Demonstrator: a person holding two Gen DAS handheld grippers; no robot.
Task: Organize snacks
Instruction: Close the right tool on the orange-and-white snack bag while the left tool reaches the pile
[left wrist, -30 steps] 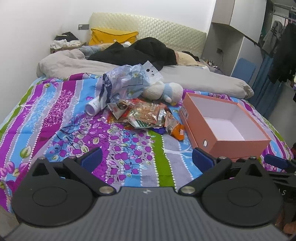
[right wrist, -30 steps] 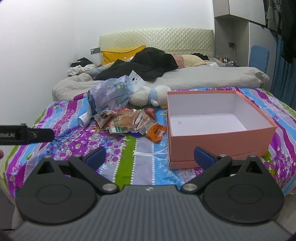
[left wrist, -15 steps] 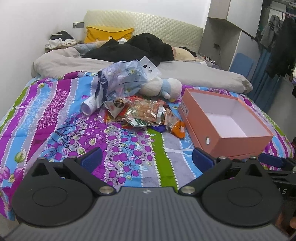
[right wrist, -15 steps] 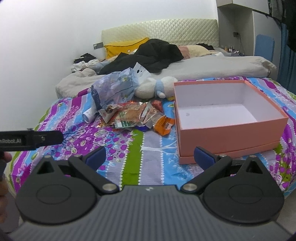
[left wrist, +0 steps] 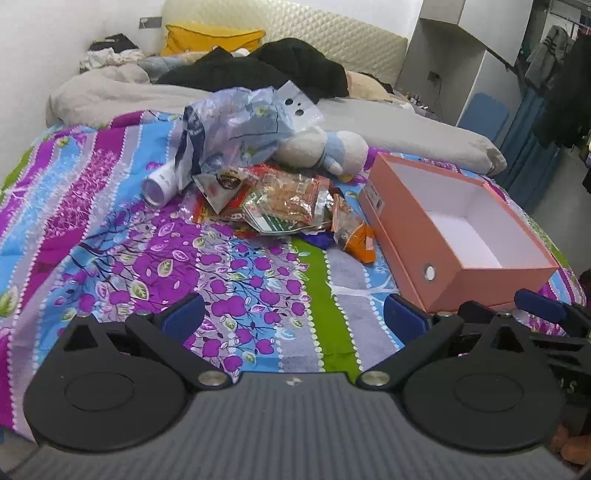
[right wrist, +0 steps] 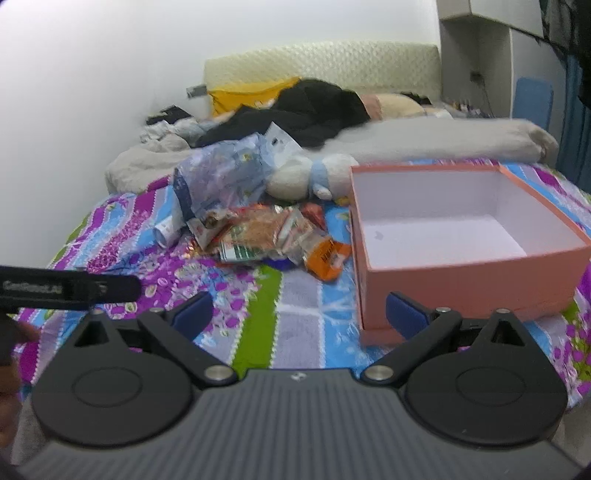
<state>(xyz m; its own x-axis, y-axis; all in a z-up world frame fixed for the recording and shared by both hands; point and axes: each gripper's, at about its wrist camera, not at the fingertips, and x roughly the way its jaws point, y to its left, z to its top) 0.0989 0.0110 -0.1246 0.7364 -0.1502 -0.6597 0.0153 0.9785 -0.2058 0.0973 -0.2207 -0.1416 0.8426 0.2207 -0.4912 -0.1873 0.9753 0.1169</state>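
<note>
A pile of snack packets (left wrist: pixel 284 201) lies on the striped bedspread, also in the right wrist view (right wrist: pixel 266 230). An orange packet (left wrist: pixel 360 242) (right wrist: pixel 327 256) lies at the pile's right edge, next to an open, empty pink box (left wrist: pixel 413 236) (right wrist: pixel 469 273). A crumpled blue plastic bag (left wrist: pixel 236 129) (right wrist: pixel 221 177) rests on the pile's far side. My left gripper (left wrist: pixel 293 315) is open and empty, short of the pile. My right gripper (right wrist: pixel 299 310) is open and empty, near the box's front left corner.
A white and blue plush toy (left wrist: pixel 325 149) lies behind the pile. A white tube (left wrist: pixel 159 182) lies left of it. A grey duvet (left wrist: pixel 406 127), black clothes (left wrist: pixel 258 72) and a yellow pillow (left wrist: pixel 210 35) fill the far bed. The bedspread (left wrist: pixel 122 254) spreads in front.
Both grippers have moved forward toward the bed, so the pile and box look nearer. Both stay open. Nothing on the bed has moved.
</note>
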